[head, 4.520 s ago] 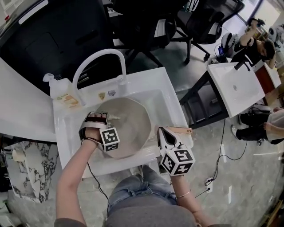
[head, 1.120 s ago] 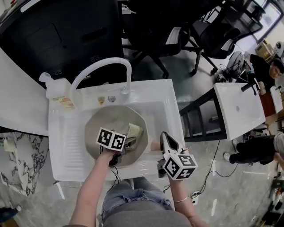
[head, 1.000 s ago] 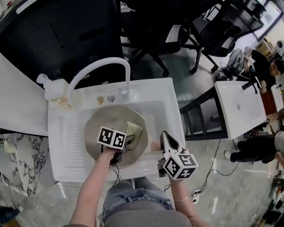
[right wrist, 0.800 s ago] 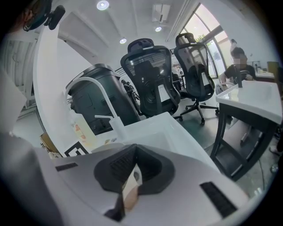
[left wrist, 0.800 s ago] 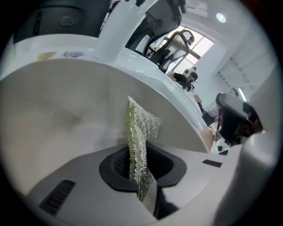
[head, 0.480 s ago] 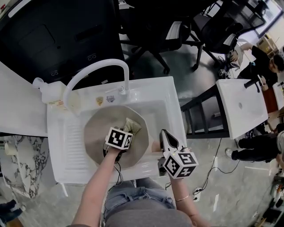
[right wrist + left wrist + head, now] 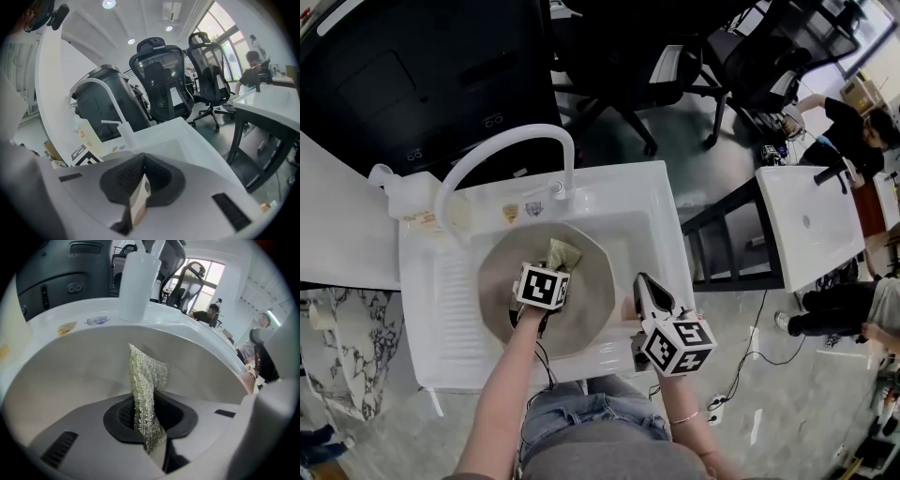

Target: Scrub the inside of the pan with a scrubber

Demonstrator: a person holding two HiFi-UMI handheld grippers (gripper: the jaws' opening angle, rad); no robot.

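A grey pan [image 7: 592, 302] lies in the white sink [image 7: 658, 208]. My left gripper [image 7: 553, 268] reaches into it, shut on a yellow-green mesh scrubber [image 7: 561, 253] that touches the pan's far inner side. In the left gripper view the scrubber [image 7: 145, 380] stands up from the shut jaws of the left gripper [image 7: 149, 430] against the pan wall [image 7: 70, 366]. My right gripper [image 7: 640, 287] sits at the sink's right front edge, shut on the pan's wooden handle [image 7: 138, 200]. Only a stub of that handle [image 7: 626, 307] shows in the head view.
A white arched faucet [image 7: 502, 155] and a soap bottle [image 7: 401, 192] stand behind the sink. A ribbed drainboard [image 7: 450, 309] lies left of the pan. Office chairs [image 7: 675, 66] stand beyond; a second white sink unit [image 7: 806, 225] and people are at the right.
My left gripper has swept the scrubber from the pan's right middle toward its far side, and earlier came across from the left rim. The right gripper has held still on the handle.
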